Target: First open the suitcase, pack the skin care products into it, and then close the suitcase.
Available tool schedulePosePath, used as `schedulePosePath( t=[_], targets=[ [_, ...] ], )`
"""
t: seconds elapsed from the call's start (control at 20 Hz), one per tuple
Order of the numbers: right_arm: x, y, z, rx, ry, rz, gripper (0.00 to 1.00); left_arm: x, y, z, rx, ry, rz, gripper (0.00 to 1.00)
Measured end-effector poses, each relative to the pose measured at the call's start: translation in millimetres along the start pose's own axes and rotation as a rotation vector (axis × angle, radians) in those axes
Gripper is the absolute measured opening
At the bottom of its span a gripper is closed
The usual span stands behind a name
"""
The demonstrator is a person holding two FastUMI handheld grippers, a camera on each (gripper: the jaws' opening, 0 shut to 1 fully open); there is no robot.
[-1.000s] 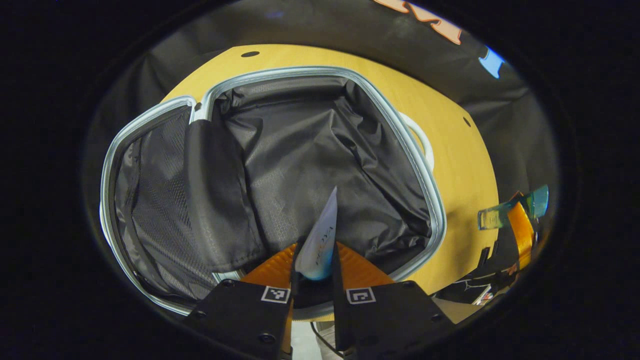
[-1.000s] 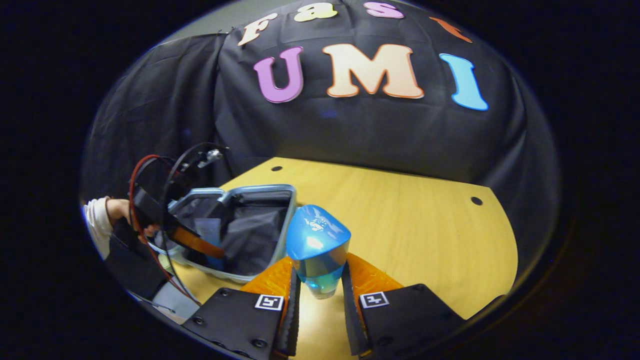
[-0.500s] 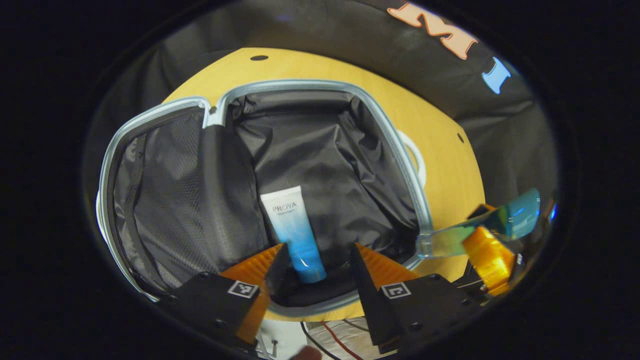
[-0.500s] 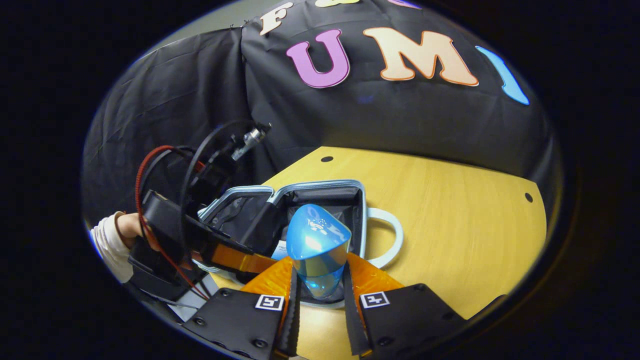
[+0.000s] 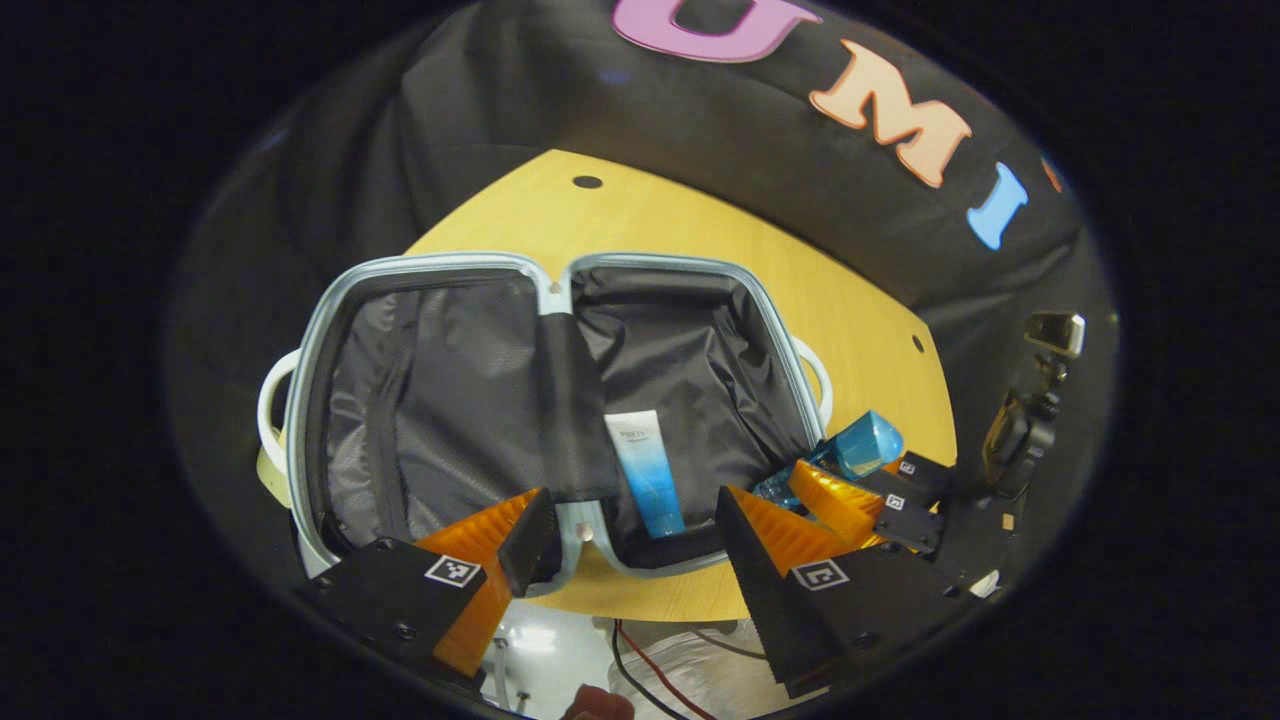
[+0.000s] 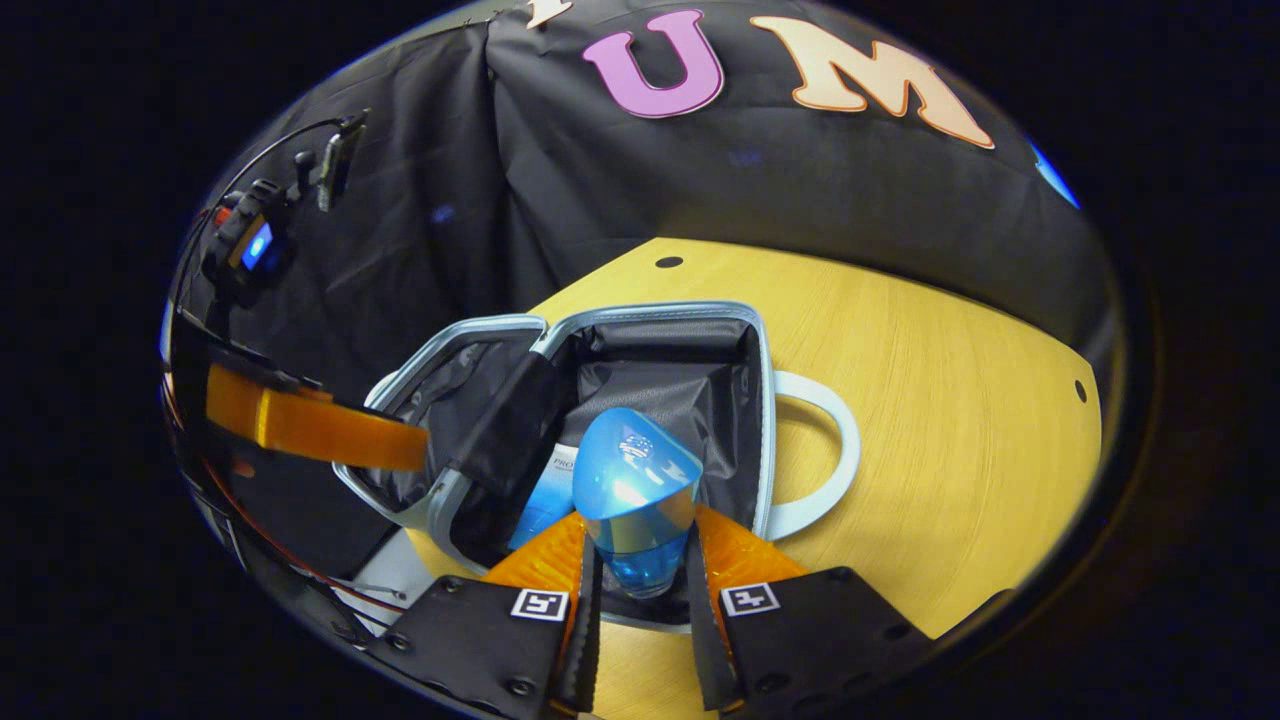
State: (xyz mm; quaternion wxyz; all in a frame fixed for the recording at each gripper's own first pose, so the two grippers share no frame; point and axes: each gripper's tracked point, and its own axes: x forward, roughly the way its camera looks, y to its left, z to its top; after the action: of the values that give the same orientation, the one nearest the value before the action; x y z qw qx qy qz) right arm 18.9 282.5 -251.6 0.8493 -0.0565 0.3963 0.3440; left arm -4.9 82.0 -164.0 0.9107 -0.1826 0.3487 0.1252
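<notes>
Because the blue bottle [image 6: 634,500] looks hard and slippery, the right tool [image 6: 638,575] pinches its sides, while the left tool [image 5: 630,520] is spread wide.

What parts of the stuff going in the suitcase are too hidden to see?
- Blue bottle: right gripper view, its bottom is hidden between the right gripper fingers.
- Tube: left gripper view, its print is too small; right gripper view, the bottle covers most of it.
- Suitcase: left gripper view, the near rim is hidden behind the left gripper.
</notes>
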Motion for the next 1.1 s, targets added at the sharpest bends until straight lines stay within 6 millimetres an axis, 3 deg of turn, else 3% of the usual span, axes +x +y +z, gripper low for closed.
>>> schedulePosePath(
  t=[0.3, 0.35, 0.45, 0.6, 0.65, 0.85, 0.95, 1.0, 1.1],
  targets=[
    [11, 2, -15, -0.019, 0.060, -0.008, 0.37, -29, 50, -3, -0.136, -0.054, 0.065, 0.96],
    [12, 3, -12, -0.015, 0.050, -0.007, 0.41, -33, 60, -4, -0.160, -0.059, 0.075, 0.96],
    [13, 3, -13, -0.012, 0.048, -0.011, 0.38, -46, 84, -4, -0.205, -0.078, 0.105, 0.96],
    [14, 5, -6, -0.007, 0.019, -0.005, 0.47, -70, 127, -4, -0.268, -0.118, 0.172, 0.96],
    [15, 6, -1, 0.003, 0.004, 0.004, 0.40, -77, 144, -4, -0.289, -0.133, 0.196, 0.96],
    [12, -1, 6, 0.009, -0.025, -0.003, 0.63, -88, 193, -8, -0.365, -0.162, 0.265, 0.96],
    [5, 0, 9, -0.011, -0.045, 0.000, 0.90, -87, 212, -7, -0.396, -0.165, 0.297, 0.96],
    [6, -3, 11, -0.024, -0.056, -0.004, 0.99, -86, 221, -5, -0.412, -0.170, 0.306, 0.96],
    [2, -4, 13, -0.035, -0.073, -0.005, 0.99, -83, 238, -4, -0.457, -0.184, 0.306, 0.96]
  ],
)
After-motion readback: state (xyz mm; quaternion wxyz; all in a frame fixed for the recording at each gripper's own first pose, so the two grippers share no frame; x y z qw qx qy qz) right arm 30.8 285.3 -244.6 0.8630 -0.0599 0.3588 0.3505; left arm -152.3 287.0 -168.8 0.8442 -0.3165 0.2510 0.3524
